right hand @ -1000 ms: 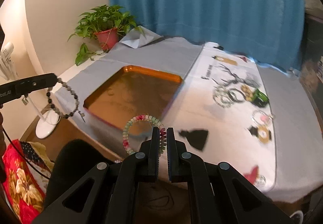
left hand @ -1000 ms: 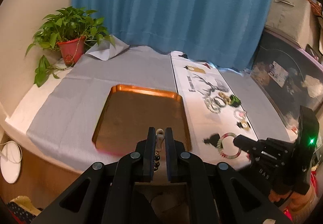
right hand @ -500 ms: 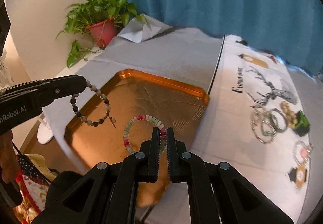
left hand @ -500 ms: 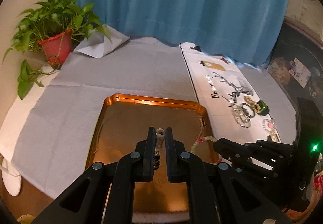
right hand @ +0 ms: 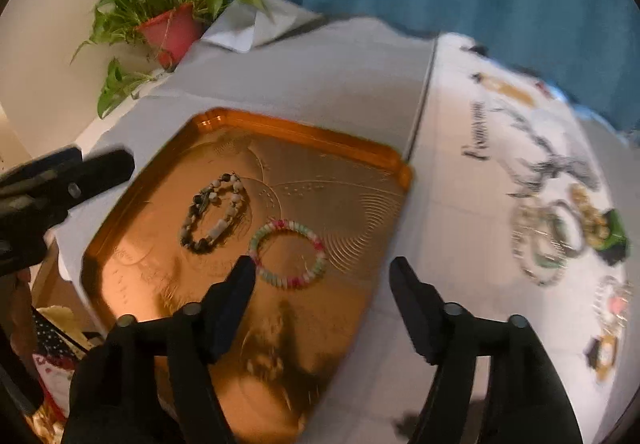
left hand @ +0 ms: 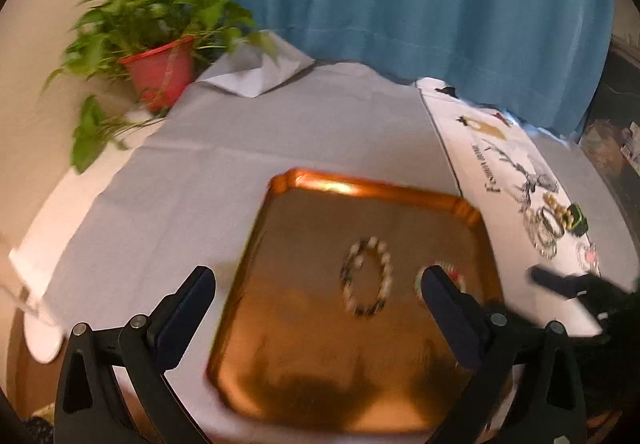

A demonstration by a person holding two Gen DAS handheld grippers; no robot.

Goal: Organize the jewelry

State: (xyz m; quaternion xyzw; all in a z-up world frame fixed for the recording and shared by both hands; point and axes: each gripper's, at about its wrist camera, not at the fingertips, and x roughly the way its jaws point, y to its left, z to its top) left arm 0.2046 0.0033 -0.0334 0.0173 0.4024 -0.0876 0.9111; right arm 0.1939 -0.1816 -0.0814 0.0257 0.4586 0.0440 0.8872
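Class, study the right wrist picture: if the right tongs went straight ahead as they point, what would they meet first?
Probably the pastel bracelet lying in the orange tray; the open right tongs point just above it, though depth is unclear.

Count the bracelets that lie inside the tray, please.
2. The grey bracelet lies near the middle of the tray. The pastel bracelet lies just beside it, toward the white cloth. None seems hidden there.

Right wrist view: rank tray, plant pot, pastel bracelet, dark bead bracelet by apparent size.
1. tray
2. plant pot, though farther away, so unsure
3. pastel bracelet and dark bead bracelet: look about alike, no ranking.
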